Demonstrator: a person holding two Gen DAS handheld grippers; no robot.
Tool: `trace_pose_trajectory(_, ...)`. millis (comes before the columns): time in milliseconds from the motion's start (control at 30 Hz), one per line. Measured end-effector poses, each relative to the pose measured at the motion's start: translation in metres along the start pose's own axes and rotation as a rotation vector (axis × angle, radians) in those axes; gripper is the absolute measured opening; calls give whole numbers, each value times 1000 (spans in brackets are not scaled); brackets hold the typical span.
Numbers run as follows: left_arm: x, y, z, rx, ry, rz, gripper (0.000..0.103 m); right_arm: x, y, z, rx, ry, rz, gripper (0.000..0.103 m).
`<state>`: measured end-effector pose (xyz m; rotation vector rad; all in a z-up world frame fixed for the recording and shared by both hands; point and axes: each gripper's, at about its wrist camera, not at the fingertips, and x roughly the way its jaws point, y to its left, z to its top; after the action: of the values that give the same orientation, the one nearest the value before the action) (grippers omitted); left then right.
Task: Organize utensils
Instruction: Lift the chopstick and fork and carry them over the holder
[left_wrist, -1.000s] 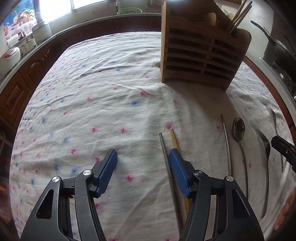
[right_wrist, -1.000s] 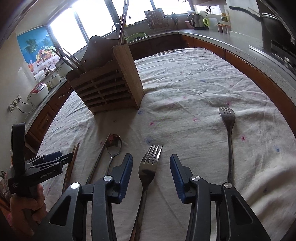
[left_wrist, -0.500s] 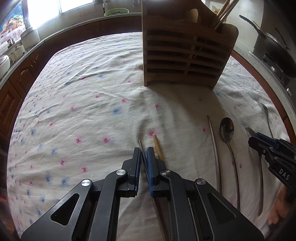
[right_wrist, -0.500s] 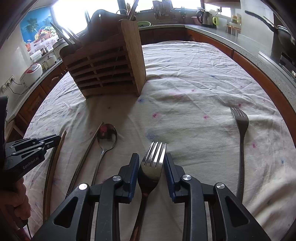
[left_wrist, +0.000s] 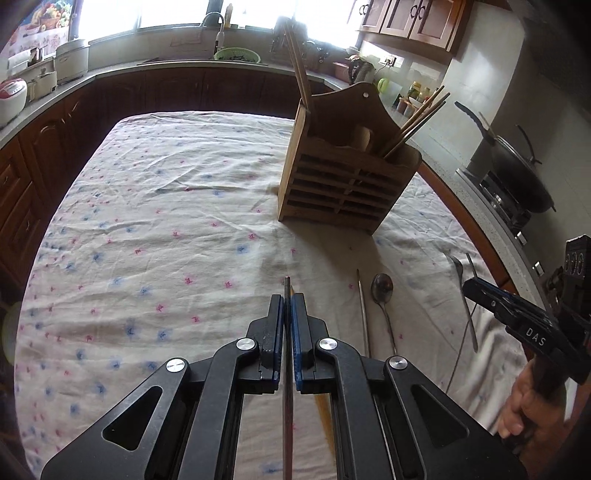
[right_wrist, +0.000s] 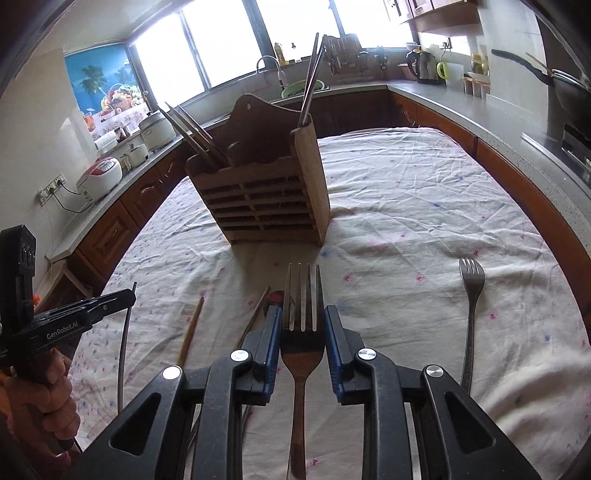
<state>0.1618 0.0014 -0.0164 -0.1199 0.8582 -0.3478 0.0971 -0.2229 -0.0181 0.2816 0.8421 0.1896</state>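
Fork (right_wrist: 302, 314) clamped, right gripper (right_wrist: 303, 321) closing (lifted).

The cloth (left_wrist: 177, 206) over the counter is a thin, matt, creased fabric, off-white with small printed pink and blue flowers. The utensil holder (left_wrist: 343, 192) is unvarnished-looking slatted wood, light brown with a dull, visible grain; wooden chopsticks (left_wrist: 417, 122) stand in it. The spoon (left_wrist: 382, 291) on the cloth is polished metal with a mirror-like bowl. The held fork (right_wrist: 302, 317) is smooth metal, shiny at the tines, and the other fork (right_wrist: 472, 295) is a duller grey metal. The held chopstick (left_wrist: 287, 354) looks like brushed grey metal. Both grippers are matt black plastic, with blue, rubbery-looking fingers (right_wrist: 274, 332) and bright metal rivets.
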Motion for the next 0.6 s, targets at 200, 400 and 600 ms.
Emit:
trace_pose_trajectory(200,-34,0,2,-7,-73,-25,4,-24,8,8,-5,-66,27,23)
trace_pose_trajectory(400,-62,1,6,-16,-153,-25,4,-39,13,16,-12,-108,39,23)
trace_pose_trajectory(600,-75,6,13,-40,-209,-34,4,-49,15,23,-17,-138,50,23)
